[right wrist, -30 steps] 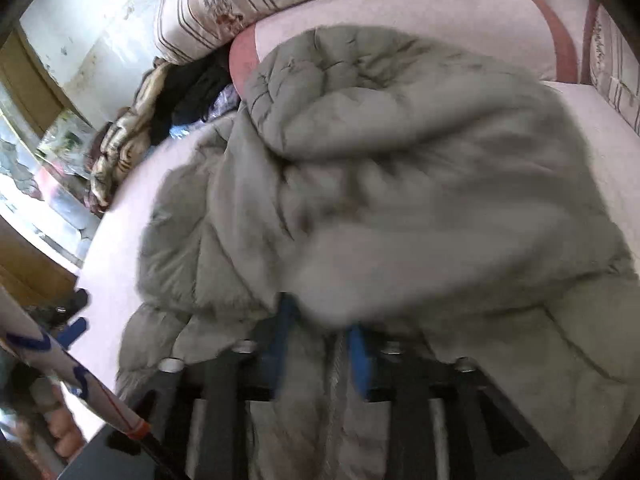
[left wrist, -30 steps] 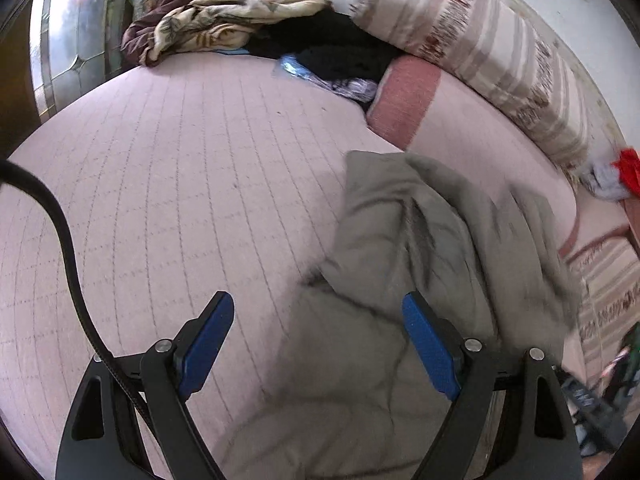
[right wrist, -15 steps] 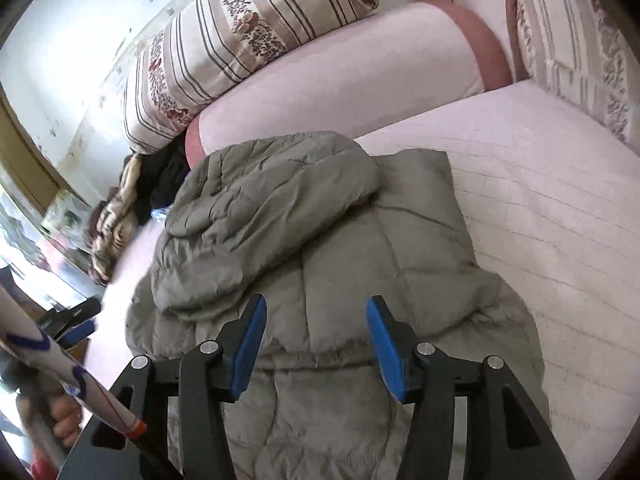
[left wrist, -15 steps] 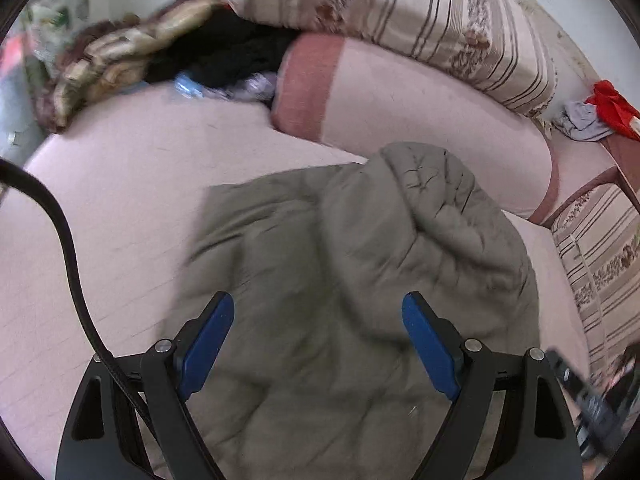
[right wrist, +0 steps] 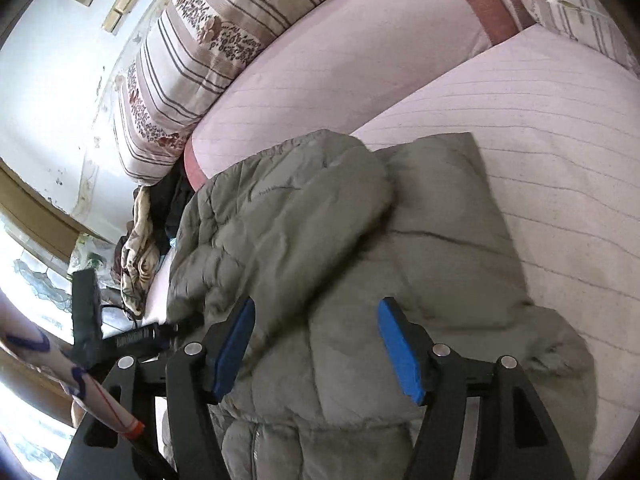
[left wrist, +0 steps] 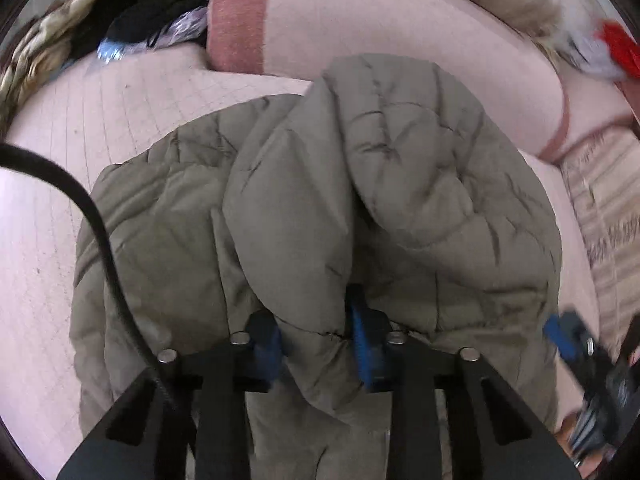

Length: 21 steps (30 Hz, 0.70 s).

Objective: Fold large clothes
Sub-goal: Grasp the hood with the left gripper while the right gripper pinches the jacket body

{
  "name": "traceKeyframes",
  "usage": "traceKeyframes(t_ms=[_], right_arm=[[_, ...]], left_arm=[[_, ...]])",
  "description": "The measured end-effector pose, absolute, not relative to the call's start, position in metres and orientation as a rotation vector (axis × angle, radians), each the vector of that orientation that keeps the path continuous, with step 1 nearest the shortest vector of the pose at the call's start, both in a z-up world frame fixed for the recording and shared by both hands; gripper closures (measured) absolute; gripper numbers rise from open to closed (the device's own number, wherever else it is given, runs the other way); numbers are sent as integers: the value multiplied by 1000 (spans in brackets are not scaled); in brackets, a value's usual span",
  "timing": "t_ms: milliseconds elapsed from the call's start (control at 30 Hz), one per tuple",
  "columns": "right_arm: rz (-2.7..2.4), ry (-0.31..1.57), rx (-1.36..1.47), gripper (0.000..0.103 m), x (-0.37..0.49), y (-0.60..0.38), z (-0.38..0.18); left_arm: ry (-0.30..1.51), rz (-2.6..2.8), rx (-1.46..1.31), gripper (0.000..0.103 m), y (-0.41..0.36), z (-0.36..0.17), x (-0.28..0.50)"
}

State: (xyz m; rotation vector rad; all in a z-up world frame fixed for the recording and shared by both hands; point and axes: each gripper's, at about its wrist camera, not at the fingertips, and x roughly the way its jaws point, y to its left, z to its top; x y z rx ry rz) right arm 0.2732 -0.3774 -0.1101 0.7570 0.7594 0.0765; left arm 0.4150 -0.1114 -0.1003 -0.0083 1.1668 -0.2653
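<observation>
From the left wrist, the left gripper has clamped a bunched fold of the grey-green padded jacket, where half a second ago its jaws stood wide above the cloth. From the right wrist, the right gripper hangs wide open and empty over the jacket, which lies on the pink quilted mattress before a striped cushion.

Your left gripper's blue pads are mostly buried under the grey jacket fold. Beyond them, far right, a motion-blurred red cloth. Jacket's near hem is cut off.
</observation>
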Motion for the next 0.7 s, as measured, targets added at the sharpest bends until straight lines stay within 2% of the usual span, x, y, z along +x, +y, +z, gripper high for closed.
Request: traceKeyframes(t_ms=[200,233,267,300,500,700], right_arm=[[56,768,700,35,290,-363,-111],[67,775,679,55,292,-359,-110],[87,803,659,90,295,-354,-111],[96,827,658,93,297,-350,-112],[119,857,591,93,296,-334,-111],[150,872,569,94,297,-322,-114]], left_arm=[[1163,-297,-32,80,-98,-102,387],[1163,-290,-35,80,-95,-103,386],[1162,-280,-30,80,-94,-104,386],[1161,-267,-22,80,-93,-105,387],[1140,-221,5,79,-88,-101,390],[1062,-240,-84,79,-66,-63,389]])
